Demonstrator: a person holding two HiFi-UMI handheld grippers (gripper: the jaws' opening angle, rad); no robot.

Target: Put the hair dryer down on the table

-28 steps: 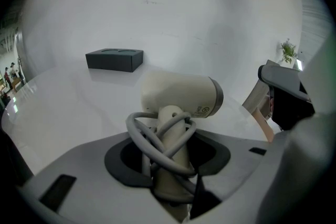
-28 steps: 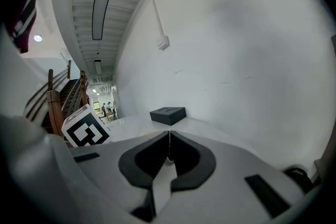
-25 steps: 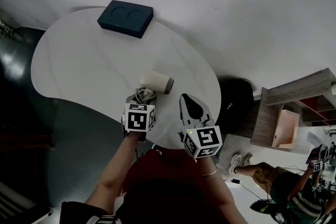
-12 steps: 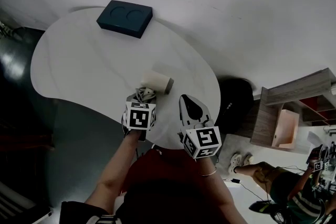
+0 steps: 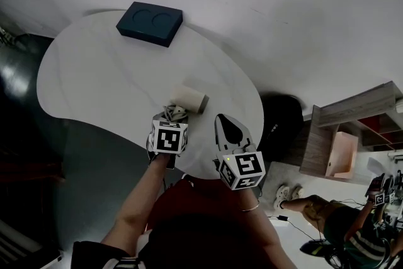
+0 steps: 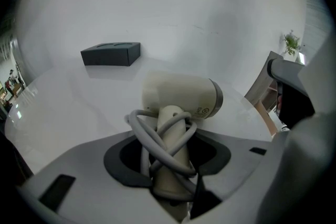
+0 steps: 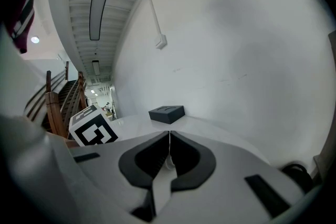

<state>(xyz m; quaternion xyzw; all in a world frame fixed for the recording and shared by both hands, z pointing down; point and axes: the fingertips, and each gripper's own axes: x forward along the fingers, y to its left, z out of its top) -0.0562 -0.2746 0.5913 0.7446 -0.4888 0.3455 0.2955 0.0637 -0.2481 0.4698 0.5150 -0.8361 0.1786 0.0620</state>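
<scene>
Head view: a cream plastic hair dryer (image 5: pixel 187 98) sits over the near edge of the white rounded table (image 5: pixel 94 79), its barrel pointing right. Whether the barrel touches the tabletop cannot be told. The left gripper (image 5: pixel 169 120) is at the dryer's handle, but its marker cube covers most of the jaws. The right gripper (image 5: pixel 222 121) is just beside it, apart from the dryer. A dark blue-grey rectangular box (image 5: pixel 150 22) lies at the far edge, well apart from both.

Left gripper view: the jaws are clamped on the dryer's handle, which is wrapped in a grey rubber cord (image 6: pixel 157 136). The handle's lower end is hidden between the pads. The barrel is above, with small print on it too fine to read.

Right gripper view: the jaws are pressed together with nothing between them. The left gripper's marker cube is partly cut off at the left. The box is beyond the jaw tips.
</scene>
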